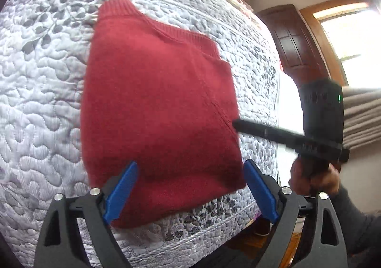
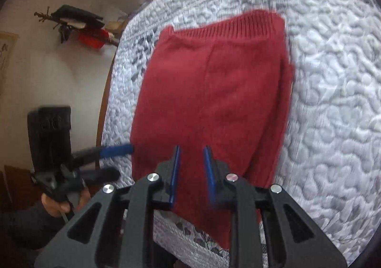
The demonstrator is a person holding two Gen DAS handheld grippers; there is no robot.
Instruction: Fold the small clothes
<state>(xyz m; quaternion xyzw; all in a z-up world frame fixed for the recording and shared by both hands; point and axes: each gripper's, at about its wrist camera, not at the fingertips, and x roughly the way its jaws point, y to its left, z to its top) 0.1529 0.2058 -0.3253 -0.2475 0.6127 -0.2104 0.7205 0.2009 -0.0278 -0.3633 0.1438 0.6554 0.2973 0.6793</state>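
Evidently mid-fold, the red knit sweater (image 1: 157, 111) lay folded on the quilted bed (image 1: 42, 106); left tongs (image 1: 190, 193) gaped wide, right tongs (image 2: 191, 174) narrowly parted, both empty, next needing a hem grip

Left tool (image 1: 190, 187) spread wide; right tool (image 2: 191, 163) gapes narrowly, gripping nothing.

Quilted grey-white bedcover (image 1: 47, 101) with leaf print along its border | dark wooden cabinet (image 1: 293, 42) beside bright window (image 1: 352, 37) | wall rack (image 2: 76, 25) bearing black and red items | pale curtain (image 1: 362, 115)
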